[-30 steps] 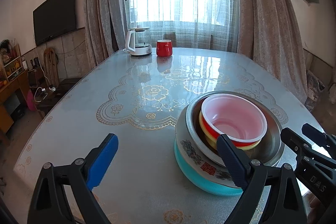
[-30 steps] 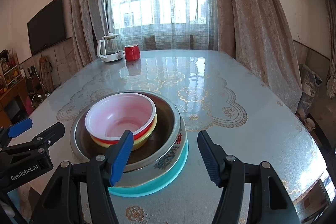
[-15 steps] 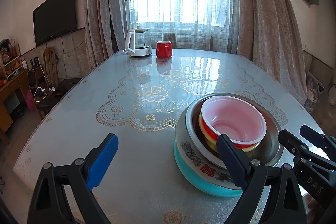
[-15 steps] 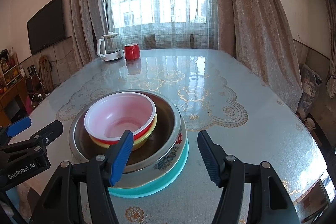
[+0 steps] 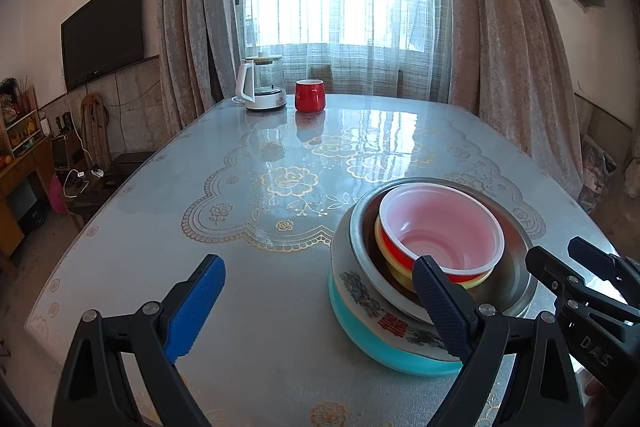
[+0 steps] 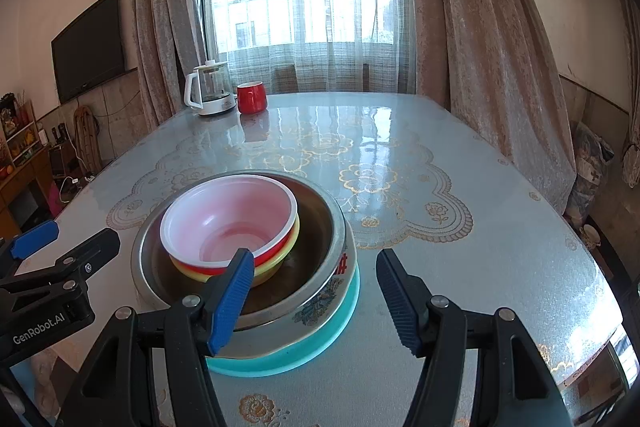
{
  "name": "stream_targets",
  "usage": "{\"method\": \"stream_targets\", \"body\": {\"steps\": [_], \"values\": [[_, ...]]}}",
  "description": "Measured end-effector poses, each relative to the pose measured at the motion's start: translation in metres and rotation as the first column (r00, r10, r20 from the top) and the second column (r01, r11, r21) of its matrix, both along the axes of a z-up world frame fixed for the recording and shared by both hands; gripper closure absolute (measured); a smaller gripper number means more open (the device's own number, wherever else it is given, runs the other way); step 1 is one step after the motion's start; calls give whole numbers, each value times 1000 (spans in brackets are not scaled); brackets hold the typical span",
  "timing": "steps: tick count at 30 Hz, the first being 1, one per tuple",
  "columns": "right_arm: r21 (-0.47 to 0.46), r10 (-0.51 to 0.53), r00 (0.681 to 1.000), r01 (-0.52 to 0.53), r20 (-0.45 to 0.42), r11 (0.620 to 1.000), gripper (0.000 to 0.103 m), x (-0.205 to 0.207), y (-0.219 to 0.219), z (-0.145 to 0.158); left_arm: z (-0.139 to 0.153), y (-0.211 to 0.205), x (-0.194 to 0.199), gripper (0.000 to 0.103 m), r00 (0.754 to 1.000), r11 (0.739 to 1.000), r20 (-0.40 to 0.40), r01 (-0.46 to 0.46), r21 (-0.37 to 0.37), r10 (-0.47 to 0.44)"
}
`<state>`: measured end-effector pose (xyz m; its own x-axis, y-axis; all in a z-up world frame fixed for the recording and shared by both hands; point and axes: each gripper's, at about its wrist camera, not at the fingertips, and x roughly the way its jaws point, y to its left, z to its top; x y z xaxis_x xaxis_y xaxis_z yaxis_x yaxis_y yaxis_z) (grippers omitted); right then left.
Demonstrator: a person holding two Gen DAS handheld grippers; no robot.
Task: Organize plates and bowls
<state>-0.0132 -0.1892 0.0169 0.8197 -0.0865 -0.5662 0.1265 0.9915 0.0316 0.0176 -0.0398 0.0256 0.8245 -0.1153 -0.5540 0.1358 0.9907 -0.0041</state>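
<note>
A nested stack stands near the table's front edge. A teal plate [image 5: 360, 331] [image 6: 320, 343] lies at the bottom, with a floral plate [image 5: 360, 291] [image 6: 320, 301] on it. On that rests a steel bowl [image 5: 360, 227] [image 6: 320, 227] holding a yellow bowl [image 5: 400, 271] [image 6: 276, 263] and a red bowl with a pale pink inside [image 5: 440, 227] [image 6: 228, 219]. My left gripper [image 5: 316, 307] is open, just left of the stack and in front of it. My right gripper [image 6: 316, 295] is open too, in front of the stack's right side. Neither holds or touches anything.
A glass kettle [image 5: 262, 83] [image 6: 210, 93] and a red mug [image 5: 309, 95] [image 6: 252, 98] stand at the table's far end by the curtained window. The glossy patterned table [image 5: 240, 207] drops off at the left and right. A TV and shelves line the left wall.
</note>
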Motion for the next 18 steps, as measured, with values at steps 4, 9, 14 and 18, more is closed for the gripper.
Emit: {"method": "stream_targets", "body": {"steps": [4, 9, 14, 18], "values": [[2, 0, 1000, 0, -3, 1000, 38, 0, 0, 0, 0, 0, 0, 7, 1000, 1000, -2, 0, -1, 0], [1, -1, 1000, 1, -4, 1000, 38, 0, -1, -1, -1, -1, -1, 6, 1000, 1000, 5, 10, 6, -10], [3, -1, 1000, 1, -12, 1000, 38, 0, -1, -4, 1, 0, -3, 10, 999, 999, 34, 34, -10, -34], [0, -7, 1000, 7, 6, 1000, 38, -1, -3, 0, 2, 3, 1, 11, 998, 998, 13, 55, -35, -54]]}}
